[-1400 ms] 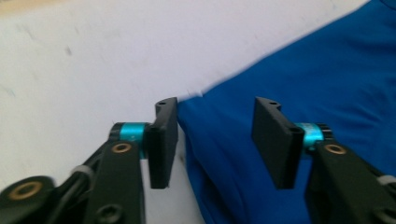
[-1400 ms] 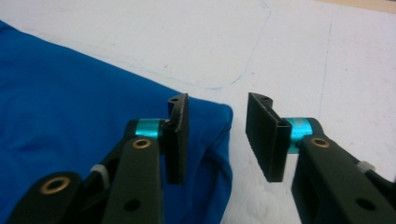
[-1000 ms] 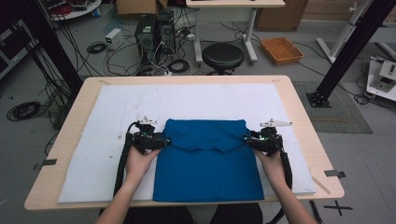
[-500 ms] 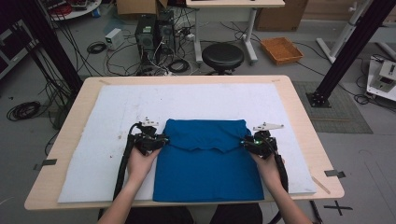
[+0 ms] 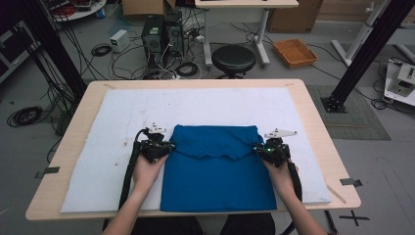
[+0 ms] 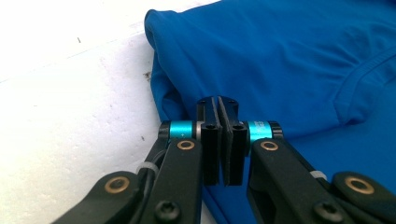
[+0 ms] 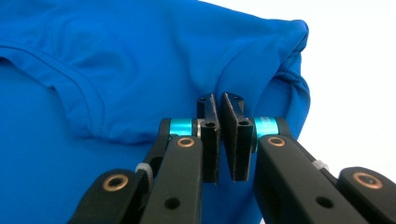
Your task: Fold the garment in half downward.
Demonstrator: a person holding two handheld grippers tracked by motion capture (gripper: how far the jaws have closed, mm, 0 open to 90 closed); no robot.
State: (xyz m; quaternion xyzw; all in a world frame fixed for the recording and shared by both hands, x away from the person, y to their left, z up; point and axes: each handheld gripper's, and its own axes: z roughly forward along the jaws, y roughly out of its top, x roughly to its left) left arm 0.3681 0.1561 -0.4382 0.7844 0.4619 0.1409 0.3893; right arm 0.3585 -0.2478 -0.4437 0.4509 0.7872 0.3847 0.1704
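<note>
Lay flat on the white mat (image 5: 112,122) at the near middle of the counter (image 5: 313,122): one blue shirt (image 5: 215,181), smooth, stretchy-looking, far part folded back toward the near side so that a curved neckline hem crossed the front. Bunched slightly at both far corners of the fold, a few soft creases in the cloth. Reached the near edge of the mat.

Left hand-held gripper (image 6: 219,140) at the shirt's left edge, jaws just closed and now nearly together, seemingly pinching the folded edge there. Right hand-held gripper (image 7: 226,142) at the right edge, jaws likewise just closed to a narrow slit, seemingly on a fold of the cloth. Seen from the high view as left hand-held gripper (image 5: 166,145) and right hand-held gripper (image 5: 258,148), level with each other across the shirt, each held by a hand coming from the near side.

Mat flecked with small dark specks, covering most of the pale wooden counter. Grey floor around, strewn with cables. Beyond the far edge: one round black stool (image 5: 233,58), two dark computer towers (image 5: 160,35), one orange tray (image 5: 294,52), one white desk (image 5: 244,5).

Counted: one shirt, two hand-held grippers, two hands, one mat.
</note>
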